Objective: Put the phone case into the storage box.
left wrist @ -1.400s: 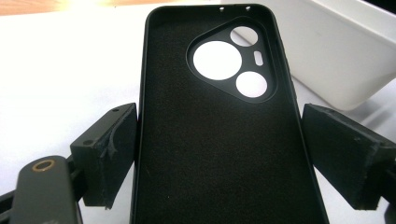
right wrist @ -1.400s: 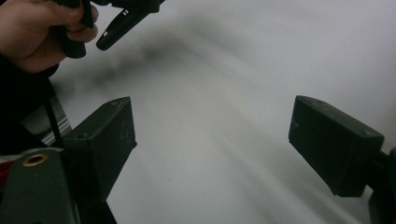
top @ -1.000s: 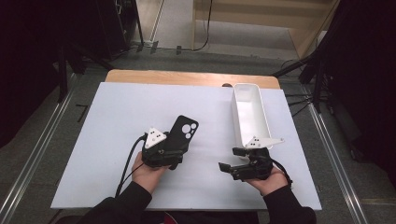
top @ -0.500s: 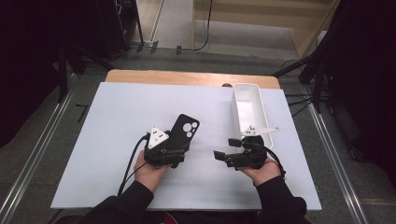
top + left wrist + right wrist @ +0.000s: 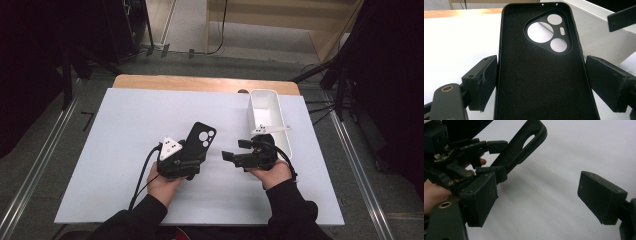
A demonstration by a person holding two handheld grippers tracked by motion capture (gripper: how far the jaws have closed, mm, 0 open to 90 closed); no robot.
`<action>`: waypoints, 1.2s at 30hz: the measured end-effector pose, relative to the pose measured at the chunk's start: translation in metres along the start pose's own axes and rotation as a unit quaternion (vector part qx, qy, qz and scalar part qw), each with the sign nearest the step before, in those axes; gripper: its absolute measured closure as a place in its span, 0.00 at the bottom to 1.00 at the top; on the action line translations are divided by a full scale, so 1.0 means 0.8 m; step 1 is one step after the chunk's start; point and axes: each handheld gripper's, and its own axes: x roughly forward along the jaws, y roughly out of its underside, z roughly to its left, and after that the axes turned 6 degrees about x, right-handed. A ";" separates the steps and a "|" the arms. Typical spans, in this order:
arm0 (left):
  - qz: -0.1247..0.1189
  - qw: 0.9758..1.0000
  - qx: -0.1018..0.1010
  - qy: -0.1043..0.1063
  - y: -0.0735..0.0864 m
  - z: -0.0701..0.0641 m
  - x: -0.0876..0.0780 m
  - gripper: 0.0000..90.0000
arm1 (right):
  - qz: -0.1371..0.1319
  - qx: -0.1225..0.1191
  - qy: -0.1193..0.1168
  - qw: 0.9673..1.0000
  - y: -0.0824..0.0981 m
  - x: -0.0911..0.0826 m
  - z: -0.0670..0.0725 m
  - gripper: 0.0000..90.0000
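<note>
seeing bare table (image 5: 125,150) left of my left gripper (image 5: 186,161), which clamps the phone case (image 5: 200,137) mid-table, long axis pointing far-right; my right gripper (image 5: 234,150) gapes wide, empty.

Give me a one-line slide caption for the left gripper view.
Black phone case, inside face up with camera cutout at the far end, sits between the left gripper jaws above the white table.
</note>
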 end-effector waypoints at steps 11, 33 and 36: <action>-0.009 0.999 -0.042 0.020 0.000 0.002 -0.002 0.14 | -0.002 0.000 -0.010 1.000 -0.022 0.015 0.001 0.21; -0.037 0.999 -0.027 0.020 0.002 -0.005 -0.002 0.14 | 0.023 0.027 -0.015 0.999 -0.047 0.053 0.002 0.26; -0.042 0.999 -0.023 0.021 0.002 -0.007 -0.002 0.14 | 0.026 0.032 -0.019 0.999 -0.050 0.057 0.002 0.28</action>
